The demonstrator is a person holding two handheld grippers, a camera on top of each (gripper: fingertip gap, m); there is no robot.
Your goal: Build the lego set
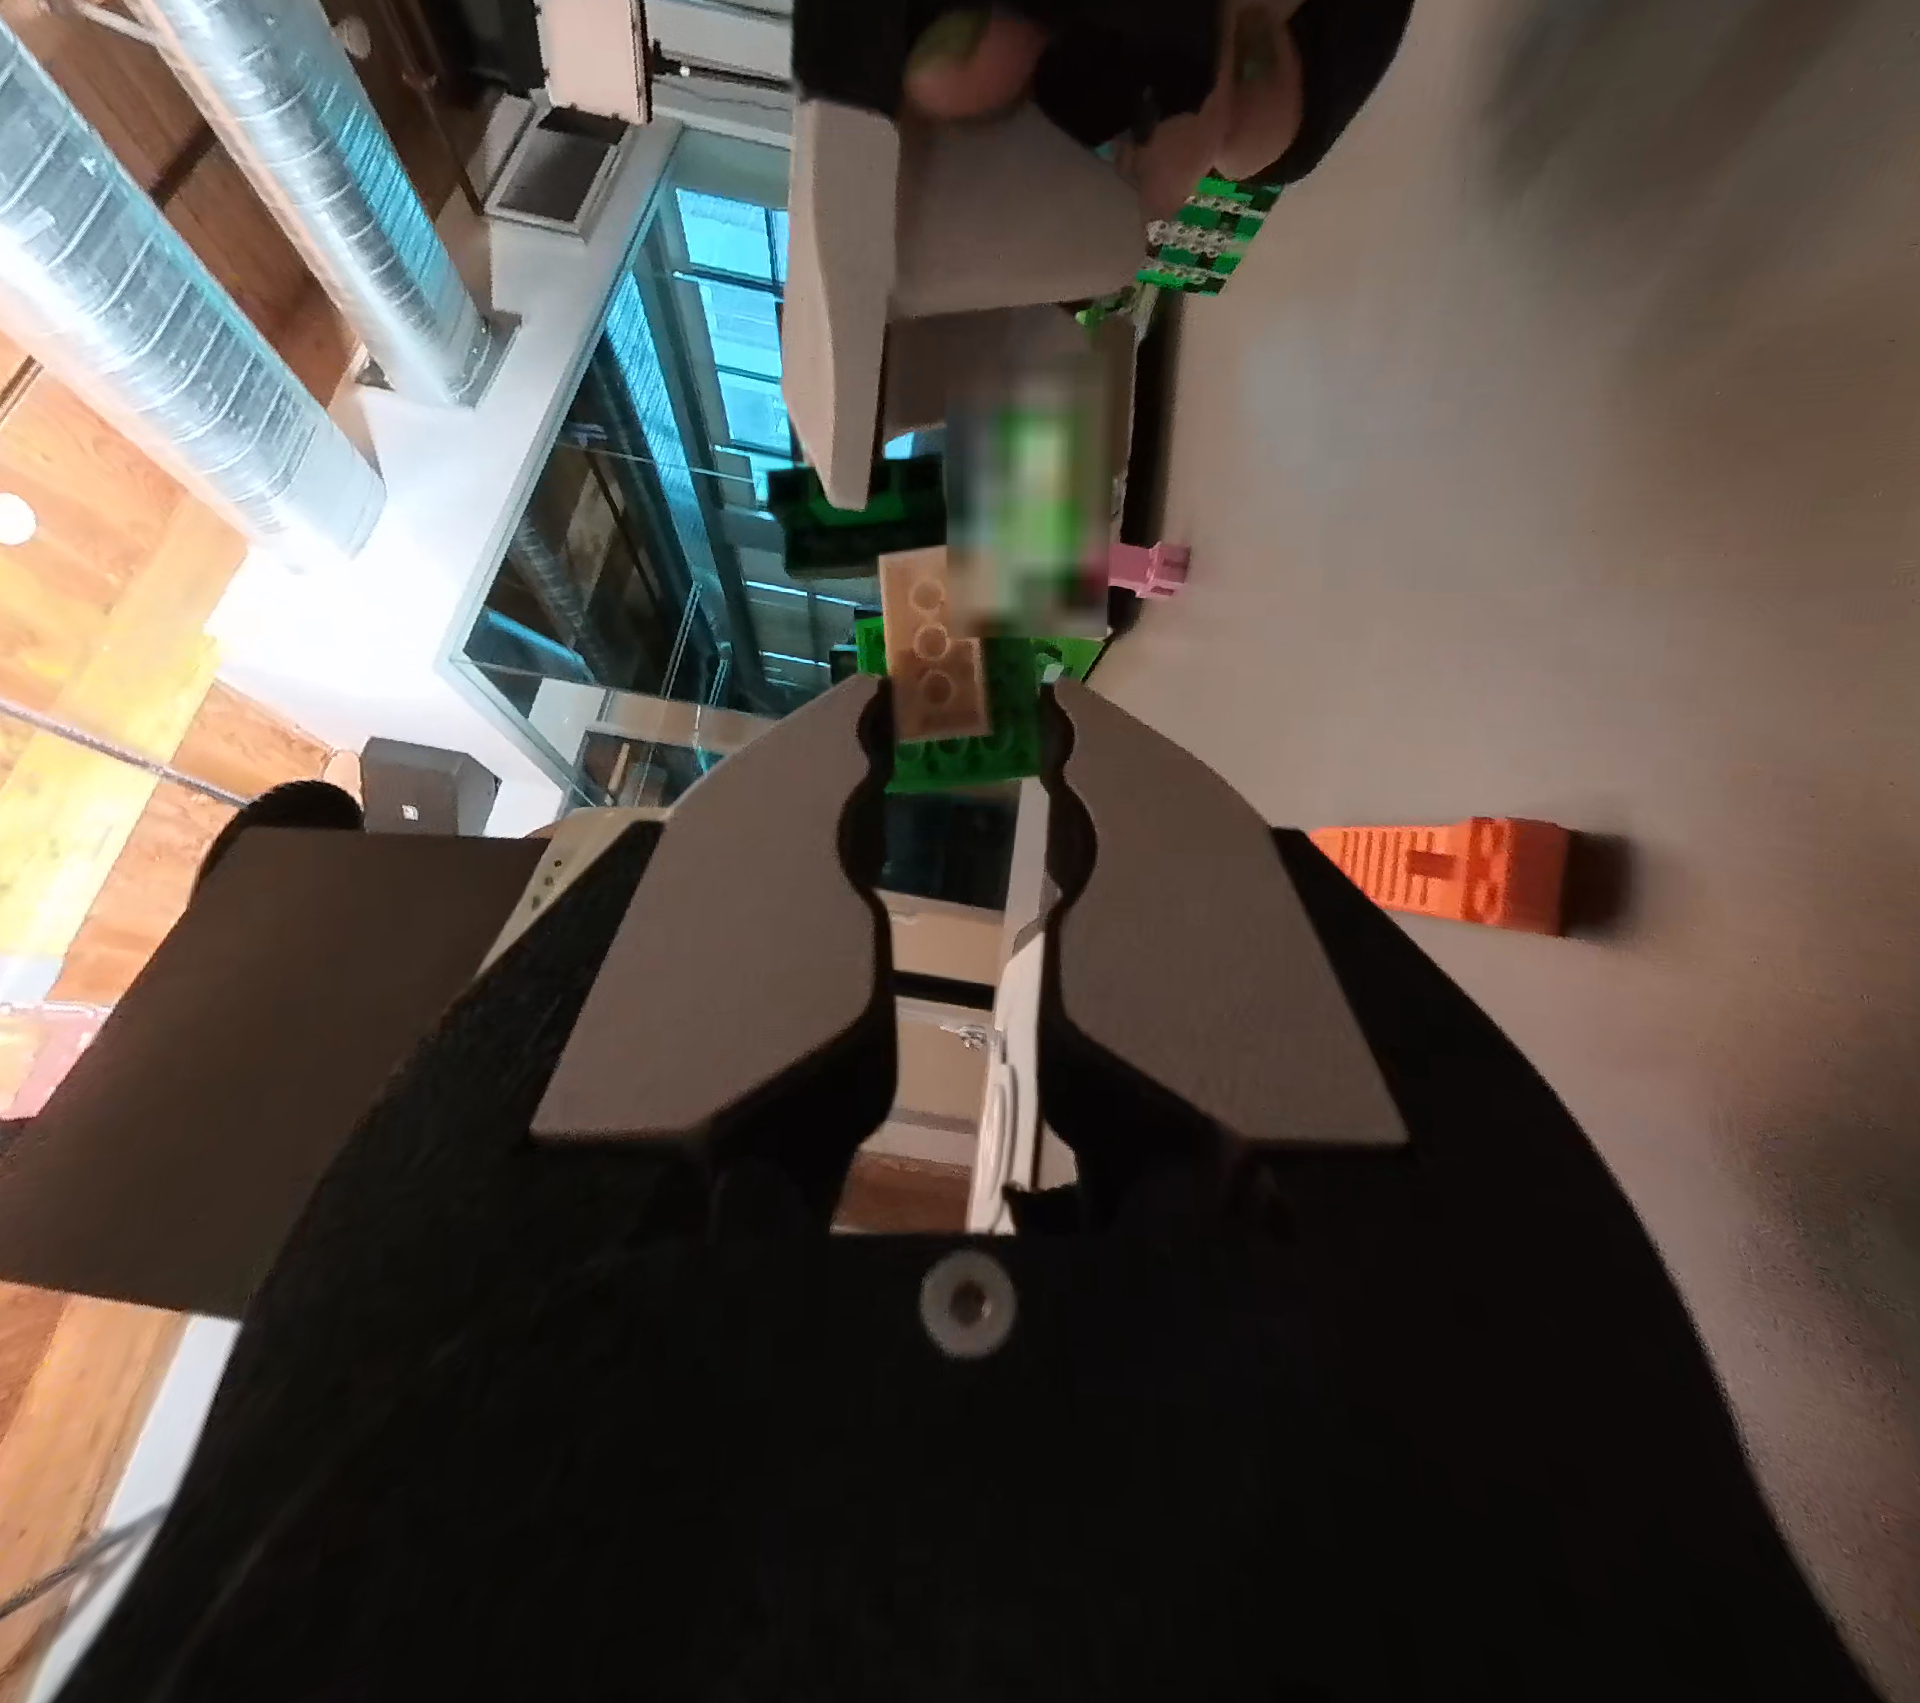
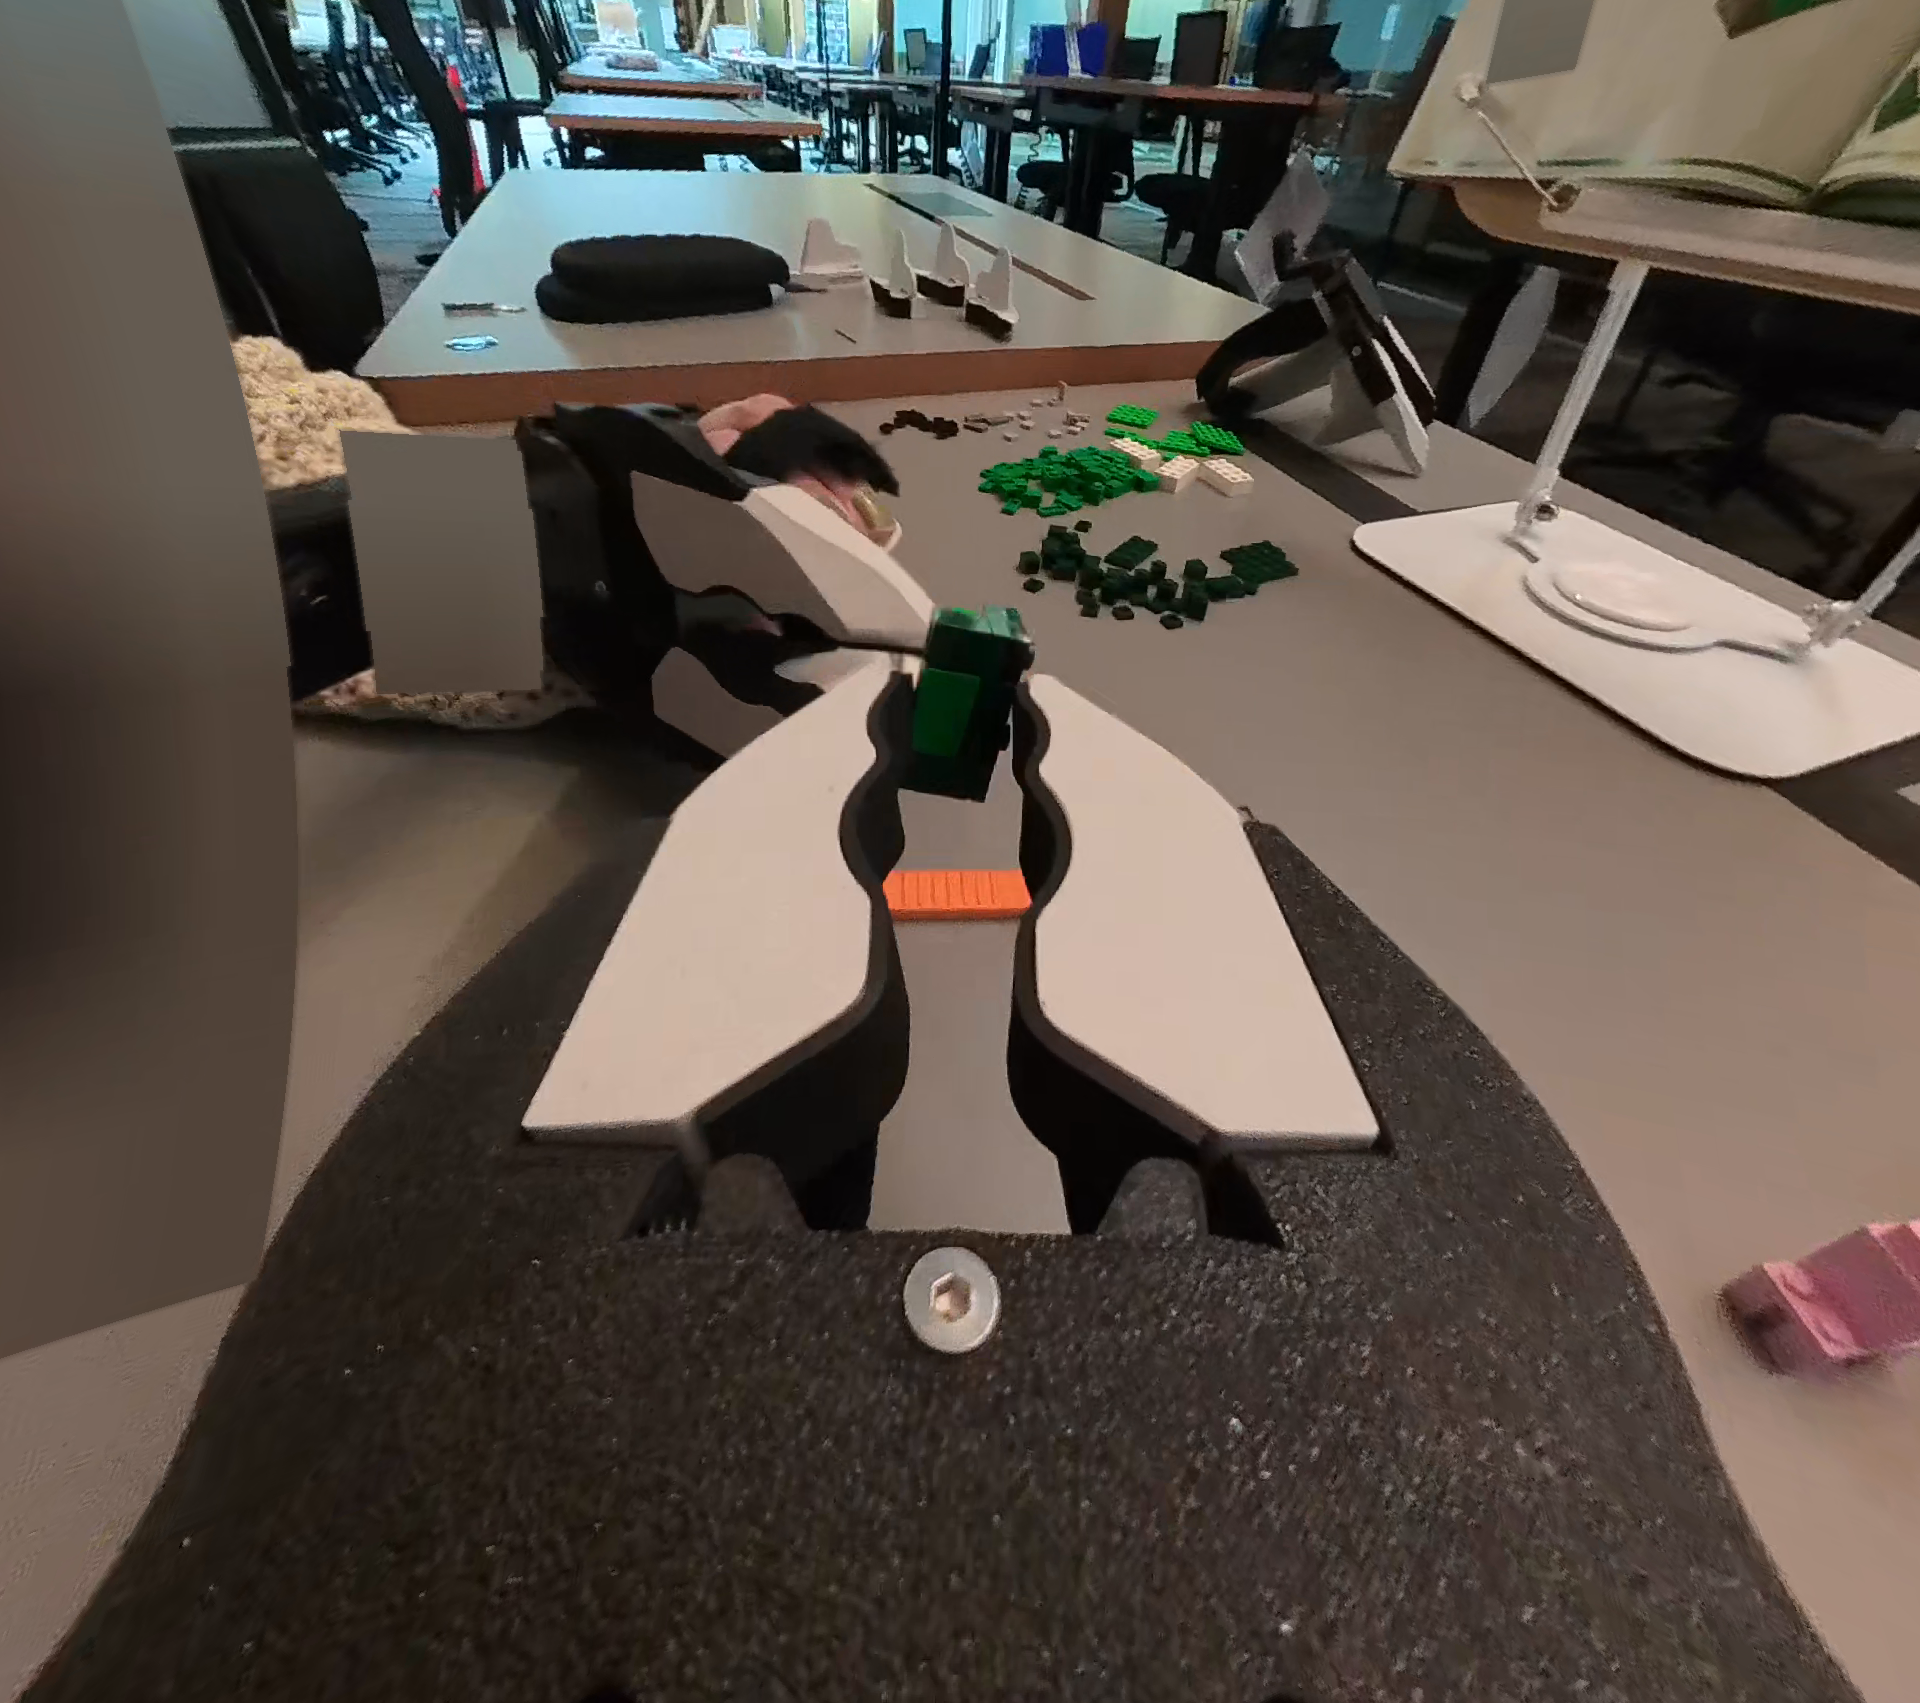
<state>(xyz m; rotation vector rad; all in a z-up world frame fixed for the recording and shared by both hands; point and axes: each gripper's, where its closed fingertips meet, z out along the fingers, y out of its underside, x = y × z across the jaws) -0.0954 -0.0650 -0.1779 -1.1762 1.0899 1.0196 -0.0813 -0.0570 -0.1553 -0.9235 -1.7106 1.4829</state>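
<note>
My left gripper [image 1: 971, 703] is shut on a bright green plate [image 1: 961, 754] with a tan plate [image 1: 935, 666] on top, held off the table. My right gripper [image 2: 958, 692] is shut on a dark green brick assembly [image 2: 961, 718], also in the air. The two held pieces meet tip to tip. In the left wrist view the right gripper's grey fingers [image 1: 836, 323] come in from above, held by a gloved hand [image 1: 1049, 1], with the dark green assembly [image 1: 852, 526] at their tip. In the right wrist view the left gripper's fingers [image 2: 821, 552] come in from the left.
An orange brick separator [image 2: 956, 893] lies on the grey table [image 2: 1351, 822] under the grippers. Piles of bright green [image 2: 1081, 474] and dark green bricks [image 2: 1153, 573] lie farther back. An instruction booklet [image 2: 1662, 22] rests on a white stand [image 2: 1662, 666] at right. A pink piece [image 2: 1839, 1290] lies near right.
</note>
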